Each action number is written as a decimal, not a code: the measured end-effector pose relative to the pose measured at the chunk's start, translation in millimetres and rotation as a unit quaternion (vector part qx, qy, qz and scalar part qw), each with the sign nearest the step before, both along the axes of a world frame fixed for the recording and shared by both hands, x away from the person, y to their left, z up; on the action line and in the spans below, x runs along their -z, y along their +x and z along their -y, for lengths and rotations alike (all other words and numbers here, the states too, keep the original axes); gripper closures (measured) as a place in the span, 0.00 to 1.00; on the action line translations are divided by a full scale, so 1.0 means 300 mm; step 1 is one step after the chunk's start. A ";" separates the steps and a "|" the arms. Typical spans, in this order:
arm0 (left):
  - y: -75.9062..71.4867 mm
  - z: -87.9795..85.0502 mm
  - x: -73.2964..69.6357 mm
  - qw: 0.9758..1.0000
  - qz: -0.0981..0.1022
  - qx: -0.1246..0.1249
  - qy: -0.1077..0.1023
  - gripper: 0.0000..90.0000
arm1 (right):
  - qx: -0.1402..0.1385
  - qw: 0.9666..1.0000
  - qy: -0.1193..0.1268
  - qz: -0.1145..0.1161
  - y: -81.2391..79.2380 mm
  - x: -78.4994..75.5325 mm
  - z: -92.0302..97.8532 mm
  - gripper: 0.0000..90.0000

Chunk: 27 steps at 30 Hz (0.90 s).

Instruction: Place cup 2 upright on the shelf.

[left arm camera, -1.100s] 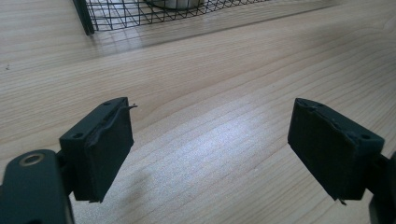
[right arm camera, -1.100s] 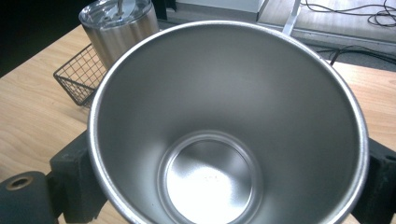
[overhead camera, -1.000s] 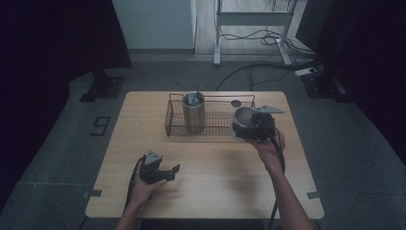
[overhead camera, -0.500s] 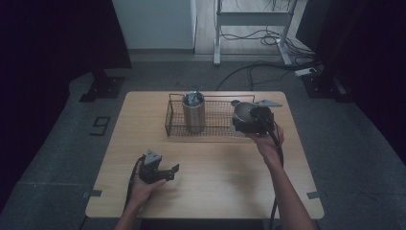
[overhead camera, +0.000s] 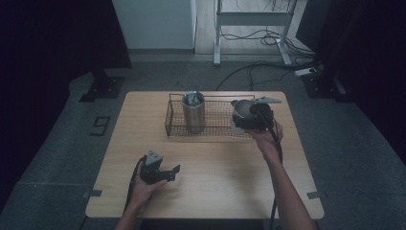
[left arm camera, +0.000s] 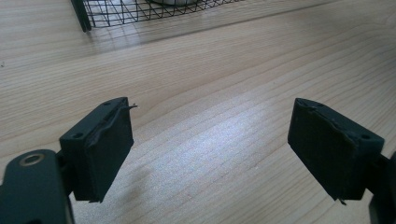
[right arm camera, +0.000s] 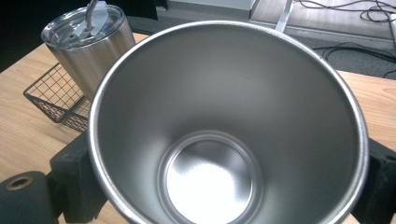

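Wooden table; steel cup clamped between right gripper jaws.

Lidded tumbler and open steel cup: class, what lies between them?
In the high view, only bare wire basket mesh lies between the lidded tumbler and the open steel cup held by the right tool.

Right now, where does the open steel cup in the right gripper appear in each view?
High view: open steel cup at the right end of the wire basket, in the right gripper.
Right gripper view: cup in the middle, mouth toward the camera, between the black jaws.
Left gripper view: wood tabletop and a basket corner.
Shared landmark: the wire basket.
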<state>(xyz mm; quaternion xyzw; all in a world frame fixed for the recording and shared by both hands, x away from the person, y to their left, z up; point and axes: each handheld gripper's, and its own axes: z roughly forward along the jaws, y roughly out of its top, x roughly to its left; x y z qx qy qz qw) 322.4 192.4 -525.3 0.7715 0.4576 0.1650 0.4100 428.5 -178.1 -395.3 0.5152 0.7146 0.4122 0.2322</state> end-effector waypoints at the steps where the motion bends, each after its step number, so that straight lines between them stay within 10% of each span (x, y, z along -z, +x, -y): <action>1: 0.000 0.000 0.000 1.000 0.000 0.000 0.000 0.16 | 0.001 1.000 0.000 0.000 0.004 0.000 0.000 0.09; 27: 0.000 -0.002 0.002 1.000 0.000 0.000 0.000 0.16 | 0.007 1.000 -0.004 -0.007 0.110 -0.001 -0.020 0.09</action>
